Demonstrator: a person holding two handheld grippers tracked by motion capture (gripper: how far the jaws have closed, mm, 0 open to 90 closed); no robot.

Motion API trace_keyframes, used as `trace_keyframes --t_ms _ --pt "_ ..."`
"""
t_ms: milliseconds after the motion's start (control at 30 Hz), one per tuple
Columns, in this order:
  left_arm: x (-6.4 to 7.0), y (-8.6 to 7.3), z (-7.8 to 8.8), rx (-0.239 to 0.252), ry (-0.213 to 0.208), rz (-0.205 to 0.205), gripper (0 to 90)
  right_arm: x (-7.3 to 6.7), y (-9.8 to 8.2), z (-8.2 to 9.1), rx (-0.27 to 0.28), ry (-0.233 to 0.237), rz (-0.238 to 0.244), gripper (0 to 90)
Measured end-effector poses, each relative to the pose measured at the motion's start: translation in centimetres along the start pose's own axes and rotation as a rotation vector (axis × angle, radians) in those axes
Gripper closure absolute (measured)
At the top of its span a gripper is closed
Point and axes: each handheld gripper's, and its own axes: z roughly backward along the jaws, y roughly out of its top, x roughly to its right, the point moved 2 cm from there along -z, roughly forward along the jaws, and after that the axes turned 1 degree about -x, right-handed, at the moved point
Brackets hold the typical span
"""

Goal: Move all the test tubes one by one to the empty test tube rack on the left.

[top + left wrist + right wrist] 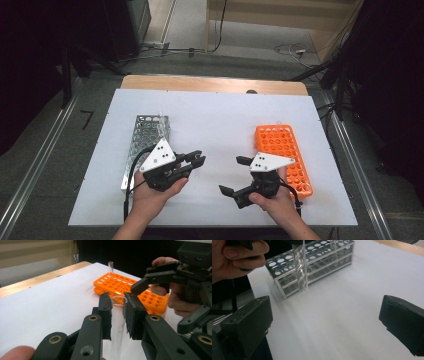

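Clear tube pinched in the left gripper, right gripper wide open and empty, over a white table.

The white table [215, 125] carries two racks: a metal rack [145, 145] on the person's left and an orange rack [285, 155] on the right, well apart. One clear tube stands upright in a far hole of the orange rack [110, 267]. Between the racks, both hands hold grippers above bare table. The left gripper [118, 311] has its jaws closed on a clear test tube [117, 322], pads pressing both sides just below the tube's open rim; the tube runs down between the jaws, held off the table. From the right gripper view the same tube hangs in front of the metal rack. The right gripper [234, 175] stands with jaws spread wide, nothing between them, just beside the orange rack.
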Motion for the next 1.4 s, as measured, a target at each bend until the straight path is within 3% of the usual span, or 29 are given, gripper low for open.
trace_keyframes --t_ms 600,967,1400 --pt "-4.7 0.5 2.7 0.031 0.139 0.047 76.4 4.7 -2.8 5.0 0.021 -0.105 -0.047 0.0" --pt "-7.4 0.7 3.7 0.043 0.215 0.072 76.4 7.4 -4.6 6.1 0.024 -0.149 -0.067 0.0" --pt "-10.3 0.0 3.5 0.055 0.326 0.109 76.4 8.5 -5.0 6.9 0.033 -0.186 -0.094 0.0"
